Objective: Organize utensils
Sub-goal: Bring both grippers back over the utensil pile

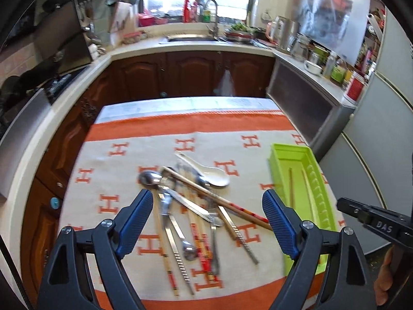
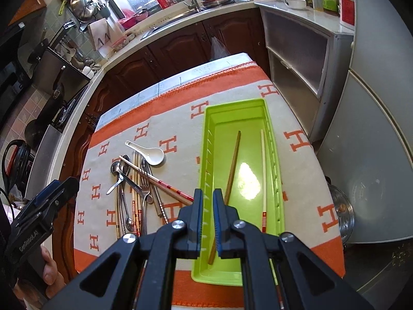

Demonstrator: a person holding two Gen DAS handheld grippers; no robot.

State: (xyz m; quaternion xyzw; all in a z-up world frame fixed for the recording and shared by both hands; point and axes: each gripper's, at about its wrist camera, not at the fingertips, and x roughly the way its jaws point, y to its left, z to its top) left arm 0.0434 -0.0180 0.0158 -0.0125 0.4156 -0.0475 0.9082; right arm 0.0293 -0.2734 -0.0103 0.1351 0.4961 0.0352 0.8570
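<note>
The left claw hangs wide open and empty over the utensil pile — spoons, a fork, chopsticks lying just left of the green tray. The right claw is closed on nothing above the tray, which holds two chopsticks. Likely between picks: next, lower onto one utensil — singling it out.

We are seeing a lime-green tray at 3 o'clock, a white spoon at 12, red-banded chopsticks crossing silver cutlery, all lying on a beige cloth showing orange H marks.
</note>
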